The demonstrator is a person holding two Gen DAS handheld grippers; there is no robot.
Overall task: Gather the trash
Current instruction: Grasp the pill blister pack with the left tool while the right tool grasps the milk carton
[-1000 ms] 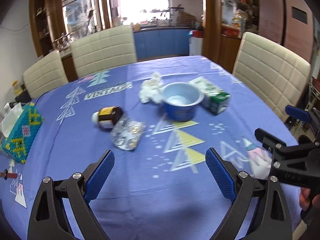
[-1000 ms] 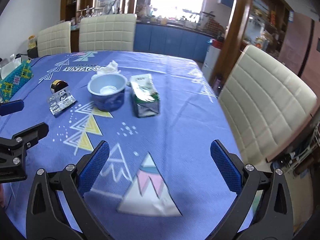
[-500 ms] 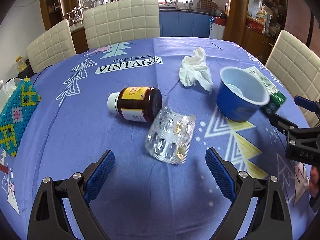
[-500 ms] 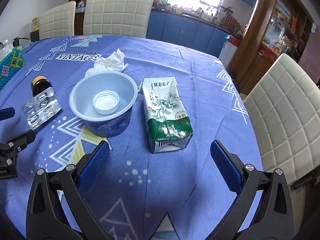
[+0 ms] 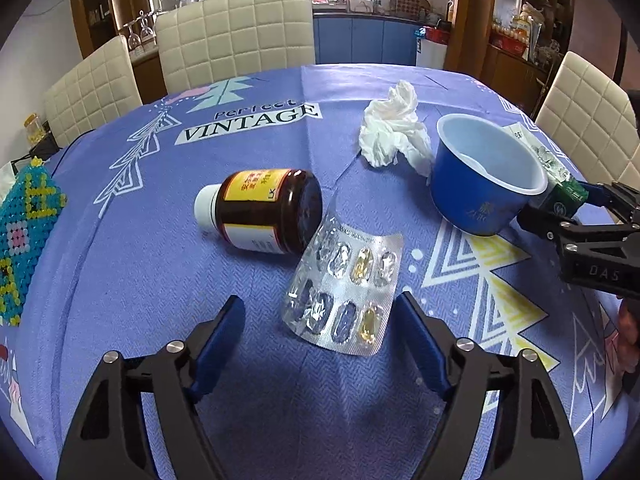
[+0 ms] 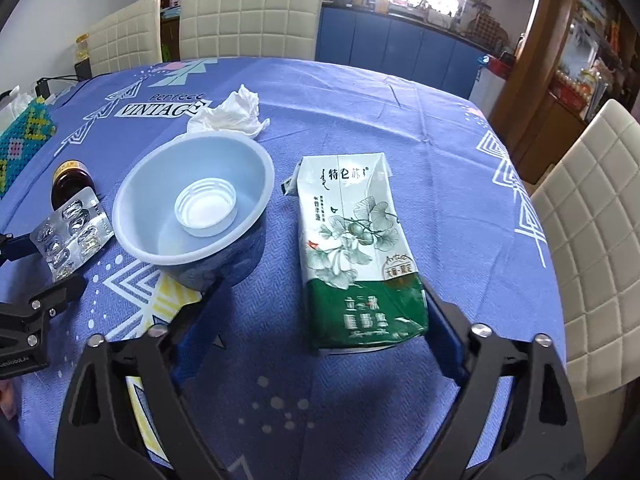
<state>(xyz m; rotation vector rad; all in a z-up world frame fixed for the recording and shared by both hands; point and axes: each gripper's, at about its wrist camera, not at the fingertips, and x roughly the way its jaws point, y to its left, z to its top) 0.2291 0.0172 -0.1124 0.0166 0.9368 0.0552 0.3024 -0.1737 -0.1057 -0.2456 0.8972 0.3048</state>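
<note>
A silver pill blister pack (image 5: 344, 294) lies on the blue tablecloth just ahead of my open left gripper (image 5: 320, 340), between its fingertips. A brown pill bottle (image 5: 260, 210) lies on its side behind the pack, touching it. A crumpled white tissue (image 5: 394, 128) and a blue cup (image 5: 486, 184) sit to the right. My open right gripper (image 6: 324, 320) straddles the near end of a green-white milk carton (image 6: 356, 248) lying flat. The blue cup (image 6: 192, 212) holds a white lid (image 6: 206, 212) and stands left of the carton.
A beaded tissue box (image 5: 24, 232) sits at the table's left edge. Cream chairs (image 5: 236, 36) stand around the far side and one (image 6: 592, 232) at the right. The right gripper's body (image 5: 592, 248) shows at the right of the left wrist view.
Both grippers moved forward and lower. The left one closed in on the blister pack; the right one came up to the milk carton, its fingers now either side of the near end.
</note>
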